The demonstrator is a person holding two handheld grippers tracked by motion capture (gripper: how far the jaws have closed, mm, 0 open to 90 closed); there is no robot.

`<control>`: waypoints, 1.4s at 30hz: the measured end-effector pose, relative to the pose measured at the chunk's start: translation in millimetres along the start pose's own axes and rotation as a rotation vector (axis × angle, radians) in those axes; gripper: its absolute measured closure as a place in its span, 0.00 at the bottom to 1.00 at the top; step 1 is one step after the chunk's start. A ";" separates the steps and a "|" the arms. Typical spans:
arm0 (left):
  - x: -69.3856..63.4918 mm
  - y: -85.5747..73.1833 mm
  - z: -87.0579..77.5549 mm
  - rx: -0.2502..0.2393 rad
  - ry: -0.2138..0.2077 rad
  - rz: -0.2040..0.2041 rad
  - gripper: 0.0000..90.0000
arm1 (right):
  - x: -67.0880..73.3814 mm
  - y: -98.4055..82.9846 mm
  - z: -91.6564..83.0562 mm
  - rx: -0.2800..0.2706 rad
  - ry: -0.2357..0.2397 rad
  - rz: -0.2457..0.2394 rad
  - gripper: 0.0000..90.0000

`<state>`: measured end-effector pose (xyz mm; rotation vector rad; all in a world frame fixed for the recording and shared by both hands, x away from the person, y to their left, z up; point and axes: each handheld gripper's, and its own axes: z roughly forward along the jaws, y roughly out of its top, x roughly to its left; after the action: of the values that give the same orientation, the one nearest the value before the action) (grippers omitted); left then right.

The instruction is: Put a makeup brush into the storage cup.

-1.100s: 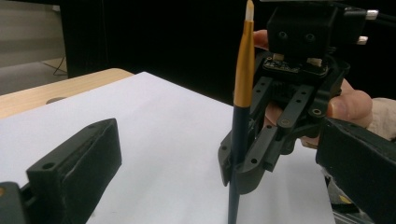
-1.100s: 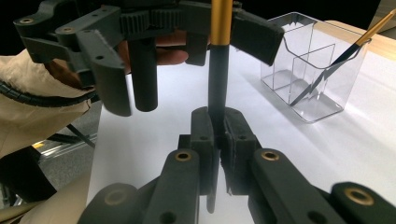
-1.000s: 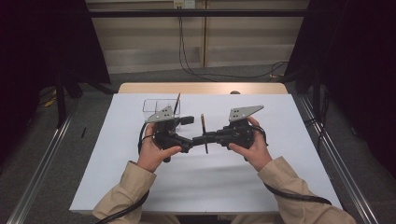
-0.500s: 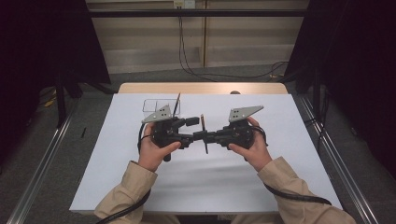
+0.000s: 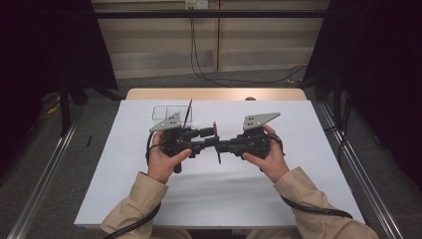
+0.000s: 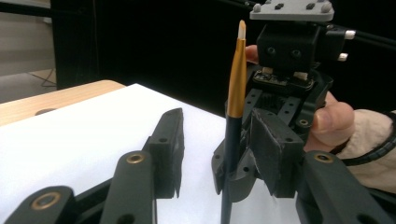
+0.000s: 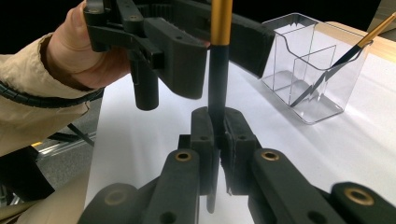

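A thin brush (image 5: 217, 140) with a black handle, gold ferrule and pale tip (image 6: 241, 29) stands upright above the white table cover. My right gripper (image 7: 217, 122) is shut on its black handle, gripping it low down. My left gripper (image 6: 215, 135) faces the right one (image 6: 233, 175) from the other side. Its jaws have just been closing and now flank the brush (image 7: 218, 70) higher up. A gap still shows beside its left pad (image 6: 170, 140). In the high view the two grippers (image 5: 206, 139) (image 5: 224, 145) meet tip to tip at mid-table.
A clear plastic holder with compartments (image 7: 322, 107) stands at the back left of the table (image 5: 158, 107). A second gold-and-black brush (image 7: 348, 55) leans in it. White sheet (image 5: 224, 194) covers the table, with a wooden edge (image 5: 214, 93) at the far side.
The left gripper's jaws have drawn closer together around the brush. Both hands and the brush have stayed where they were.
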<state>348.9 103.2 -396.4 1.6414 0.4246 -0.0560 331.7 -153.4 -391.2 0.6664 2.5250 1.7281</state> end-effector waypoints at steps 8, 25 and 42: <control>-1.2 -1.4 -0.4 0.001 -0.027 -0.024 0.84 | 0.5 0.6 1.7 0.002 0.000 0.000 0.93; -3.7 -0.9 -1.4 0.007 -0.028 0.001 0.93 | 1.0 0.1 2.0 -0.011 0.002 0.003 0.93; -4.9 3.2 -8.6 -0.002 -0.001 0.039 0.93 | -1.5 -4.3 -2.4 -0.030 -0.062 0.004 0.51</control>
<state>343.5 110.2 -390.9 1.6467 0.3921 -0.0272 331.0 -157.4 -394.4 0.7121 2.4537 1.7158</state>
